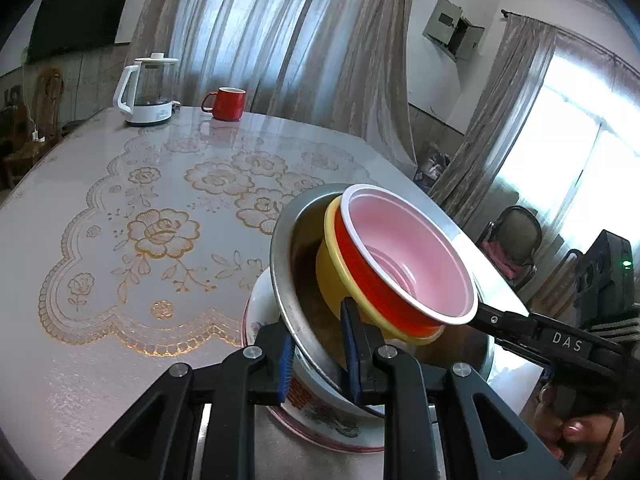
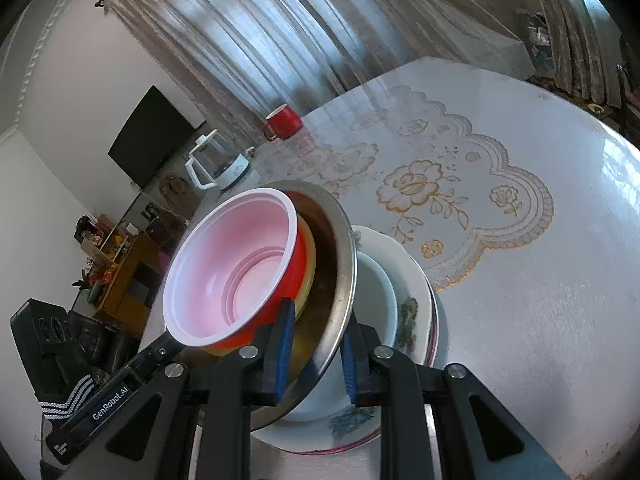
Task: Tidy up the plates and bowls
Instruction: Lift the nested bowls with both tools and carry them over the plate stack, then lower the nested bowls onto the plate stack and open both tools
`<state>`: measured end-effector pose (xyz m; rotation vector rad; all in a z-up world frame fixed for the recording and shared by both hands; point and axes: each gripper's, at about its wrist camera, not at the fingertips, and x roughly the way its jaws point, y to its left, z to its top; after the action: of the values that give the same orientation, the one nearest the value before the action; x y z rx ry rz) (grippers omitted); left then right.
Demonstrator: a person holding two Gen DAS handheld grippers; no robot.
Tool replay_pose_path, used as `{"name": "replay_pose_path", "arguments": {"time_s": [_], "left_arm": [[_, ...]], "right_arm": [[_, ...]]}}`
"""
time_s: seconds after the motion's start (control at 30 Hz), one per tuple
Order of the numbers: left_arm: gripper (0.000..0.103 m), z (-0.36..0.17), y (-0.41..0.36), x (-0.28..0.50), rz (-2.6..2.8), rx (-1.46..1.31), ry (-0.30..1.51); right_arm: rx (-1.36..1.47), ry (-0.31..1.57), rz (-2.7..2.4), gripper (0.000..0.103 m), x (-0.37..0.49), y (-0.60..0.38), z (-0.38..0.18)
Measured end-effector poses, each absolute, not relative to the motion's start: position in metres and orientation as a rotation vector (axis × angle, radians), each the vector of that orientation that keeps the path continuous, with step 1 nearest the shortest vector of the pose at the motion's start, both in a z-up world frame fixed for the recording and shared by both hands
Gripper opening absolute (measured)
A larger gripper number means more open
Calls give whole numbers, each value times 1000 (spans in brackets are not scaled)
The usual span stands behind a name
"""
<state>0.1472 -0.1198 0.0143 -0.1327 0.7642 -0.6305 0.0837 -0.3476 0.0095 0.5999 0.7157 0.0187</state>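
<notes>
A metal bowl (image 1: 288, 264) is tipped up on edge, its open side turned toward the right gripper (image 2: 314, 354), and nested inside it are one yellow bowl (image 1: 334, 280) and one red bowl (image 1: 372, 280) with a pink inside and white rim. That makes three bowls, stacked and tilted together. They sit above a white flowered plate (image 1: 260, 312); in the right wrist view a pale blue dish (image 2: 376, 292) lies on that plate, just behind the metal bowl.

The left gripper (image 1: 318, 354) has its blue-padded fingers nearly together, clamped on the metal bowl's rim, one pad outside and one inside. The right gripper pinches the same rim from the opposite side, just as narrowly.

All of this is at the near edge of a table (image 1: 100, 360) covered by a white cloth with gold lace flowers. At the far end stand one white kettle (image 1: 146, 90) and one red mug (image 1: 226, 103), well apart from the stack. Curtains (image 1: 280, 40) hang behind.
</notes>
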Motion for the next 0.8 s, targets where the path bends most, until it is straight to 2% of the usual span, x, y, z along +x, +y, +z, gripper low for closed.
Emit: {"name": "replay_pose_path", "arguments": {"time_s": [0.8], "left_arm": [[23,-2,-133,148,-615,-127,794]], "right_arm": [[618,759,-25,21,86,-359,-6]]}}
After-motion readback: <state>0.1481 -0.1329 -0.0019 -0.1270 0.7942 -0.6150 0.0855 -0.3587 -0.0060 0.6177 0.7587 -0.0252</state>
